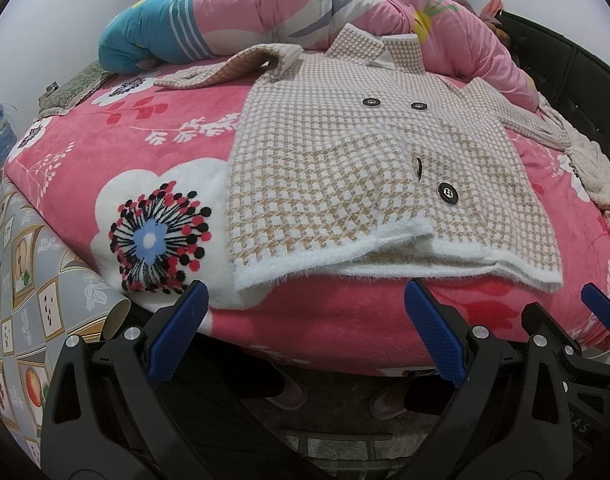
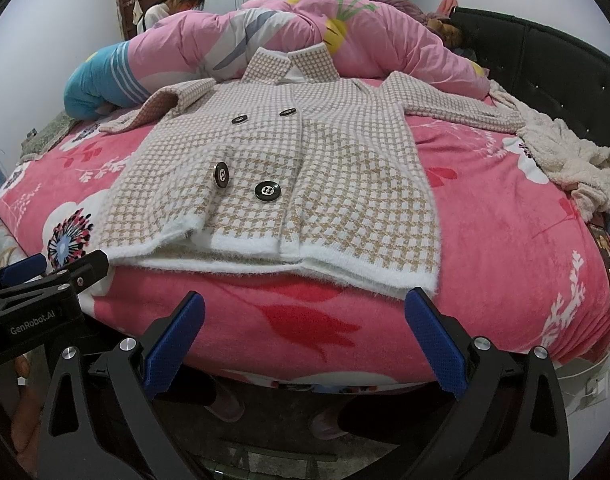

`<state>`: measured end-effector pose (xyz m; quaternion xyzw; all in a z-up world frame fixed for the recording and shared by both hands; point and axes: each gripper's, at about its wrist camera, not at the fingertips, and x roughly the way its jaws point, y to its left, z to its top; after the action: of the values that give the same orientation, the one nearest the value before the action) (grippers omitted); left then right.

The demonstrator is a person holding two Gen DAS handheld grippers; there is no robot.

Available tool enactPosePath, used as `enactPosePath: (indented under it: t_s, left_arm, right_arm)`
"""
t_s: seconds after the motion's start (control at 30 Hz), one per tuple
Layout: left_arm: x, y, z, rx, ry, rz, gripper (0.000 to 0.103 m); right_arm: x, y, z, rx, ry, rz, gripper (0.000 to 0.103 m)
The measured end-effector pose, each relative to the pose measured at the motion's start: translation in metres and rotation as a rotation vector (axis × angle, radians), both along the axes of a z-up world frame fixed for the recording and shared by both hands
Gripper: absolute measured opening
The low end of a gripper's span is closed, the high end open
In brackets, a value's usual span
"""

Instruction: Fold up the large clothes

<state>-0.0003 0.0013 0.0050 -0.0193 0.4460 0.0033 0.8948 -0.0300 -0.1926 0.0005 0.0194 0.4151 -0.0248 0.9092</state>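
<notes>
A beige and white houndstooth knit coat with black buttons lies front-up and spread flat on the pink floral bed cover. Its collar points to the far side, its sleeves reach out left and right, and its white fuzzy hem is nearest to me. My left gripper is open and empty, just in front of the hem at the bed's near edge. My right gripper is open and empty, also just short of the hem. The coat also shows in the right wrist view. The right gripper's fingers show at the left view's right edge.
A rolled pink quilt lies across the far side of the bed. A cream fleece garment is bunched at the right by the black headboard. A person sits behind the quilt. A patterned roll stands at the bed's left.
</notes>
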Motion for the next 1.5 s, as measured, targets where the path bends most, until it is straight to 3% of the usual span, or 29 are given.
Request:
enactPosePath:
  t_s: [1.1,1.33,1.5]
  left_arm:
    - [0.011,0.006,-0.009,0.008,0.02,0.002,0.095]
    - [0.028,0.015,-0.012,0.026,-0.002,0.006,0.095]
    - [0.062,0.028,-0.016,0.039,-0.007,0.009,0.095]
  right_arm:
    - [0.01,-0.004,-0.001,0.002,0.007,-0.028,0.098]
    - [0.02,-0.03,-0.004,0.002,-0.002,-0.098,0.098]
    - [0.041,-0.065,-0.008,0.04,-0.001,-0.174,0.098]
